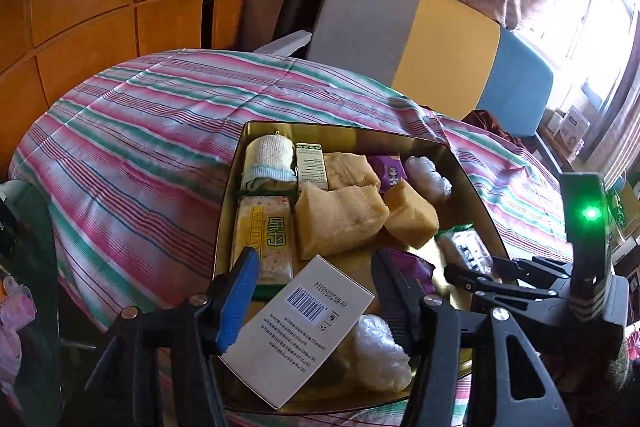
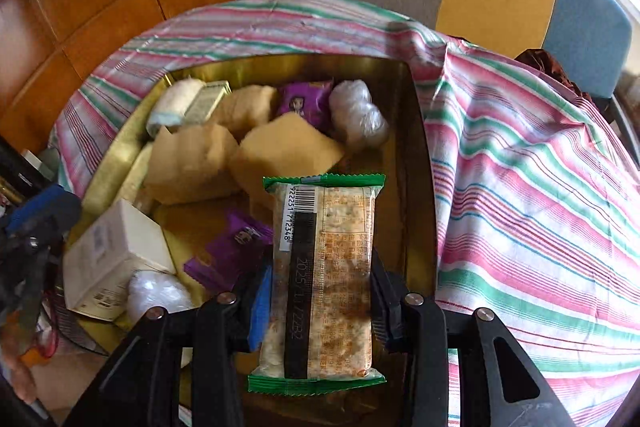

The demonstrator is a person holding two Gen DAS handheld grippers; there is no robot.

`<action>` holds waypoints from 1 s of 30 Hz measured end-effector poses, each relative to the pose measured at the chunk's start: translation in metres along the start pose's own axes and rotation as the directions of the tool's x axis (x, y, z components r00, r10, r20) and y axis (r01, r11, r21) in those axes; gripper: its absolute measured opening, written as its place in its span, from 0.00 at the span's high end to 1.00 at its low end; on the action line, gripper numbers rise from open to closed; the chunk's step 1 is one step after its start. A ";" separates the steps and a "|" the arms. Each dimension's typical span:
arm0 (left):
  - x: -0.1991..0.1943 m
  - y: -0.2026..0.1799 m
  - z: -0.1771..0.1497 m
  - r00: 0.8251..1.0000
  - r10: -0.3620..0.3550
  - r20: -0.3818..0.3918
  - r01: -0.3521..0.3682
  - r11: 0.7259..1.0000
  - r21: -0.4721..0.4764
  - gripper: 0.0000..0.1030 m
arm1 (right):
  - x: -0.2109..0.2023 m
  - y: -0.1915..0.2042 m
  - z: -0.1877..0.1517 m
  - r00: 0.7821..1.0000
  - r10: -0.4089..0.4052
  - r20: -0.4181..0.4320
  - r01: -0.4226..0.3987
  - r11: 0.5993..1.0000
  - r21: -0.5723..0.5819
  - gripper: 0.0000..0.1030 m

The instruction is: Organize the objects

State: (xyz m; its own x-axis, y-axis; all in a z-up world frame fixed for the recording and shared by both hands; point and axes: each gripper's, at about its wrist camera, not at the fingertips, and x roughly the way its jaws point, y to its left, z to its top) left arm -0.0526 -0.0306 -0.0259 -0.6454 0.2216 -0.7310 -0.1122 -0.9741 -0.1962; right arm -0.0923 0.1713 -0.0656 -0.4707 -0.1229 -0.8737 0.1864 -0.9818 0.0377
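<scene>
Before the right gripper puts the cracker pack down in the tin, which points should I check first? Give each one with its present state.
1. Right gripper shut on the cracker pack: ok.
2. Pack is over the gold tin, not the striped cloth: ok.
3. Bare tin floor to the right of the pack: ok.
4. Purple packet beside the pack, may be pinched: cannot tell.
5. Left gripper open around the white box, apart from the pack: ok.
6. Pack wrapper undamaged: cannot tell.
</scene>
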 end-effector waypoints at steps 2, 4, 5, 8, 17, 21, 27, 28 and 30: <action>0.000 0.000 0.000 1.000 0.014 0.004 -0.014 1.000 0.004 0.42 | 0.005 0.000 -0.002 1.000 -0.016 -0.014 0.016 1.000 -0.008 0.58; 0.000 0.000 0.000 1.000 0.027 0.007 -0.027 1.000 0.007 0.39 | 0.010 -0.001 -0.005 0.999 -0.021 -0.026 0.021 1.000 -0.011 0.55; 0.000 0.000 -0.001 0.999 0.031 0.008 -0.031 0.999 0.007 0.37 | 0.011 -0.002 -0.006 0.999 -0.024 -0.027 0.023 1.000 -0.010 0.53; -0.002 -0.003 -0.001 0.998 0.057 0.020 -0.057 0.998 0.019 0.36 | 0.009 -0.006 -0.010 1.000 -0.008 -0.014 0.008 1.000 0.004 0.51; -0.025 -0.015 -0.002 0.983 0.149 0.110 -0.155 0.987 0.050 0.36 | -0.021 -0.009 -0.021 0.991 0.006 0.133 -0.013 0.998 0.055 0.25; -0.039 -0.019 -0.003 0.975 0.163 0.150 -0.170 0.985 0.038 0.36 | -0.045 -0.006 -0.029 0.974 -0.033 0.225 0.015 0.997 0.080 0.16; -0.053 -0.028 -0.003 0.949 0.251 0.190 -0.257 0.966 0.012 0.30 | -0.074 -0.004 -0.043 0.945 -0.073 0.317 0.046 0.995 0.092 0.03; -0.055 -0.028 -0.003 0.949 0.248 0.194 -0.254 0.967 0.009 0.30 | -0.078 -0.004 -0.046 0.942 -0.074 0.327 0.045 0.995 0.094 0.02; -0.056 -0.028 -0.004 0.947 0.253 0.198 -0.259 0.966 0.004 0.30 | -0.083 -0.005 -0.047 0.938 -0.075 0.339 0.043 0.994 0.101 0.02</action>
State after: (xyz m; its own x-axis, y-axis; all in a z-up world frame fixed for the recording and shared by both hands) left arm -0.0103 -0.0153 0.0180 -0.7891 -0.0453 -0.6126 0.0556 -0.9985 0.0022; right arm -0.0140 0.1935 -0.0159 -0.7480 -0.0905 -0.6575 0.0780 -0.9958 0.0483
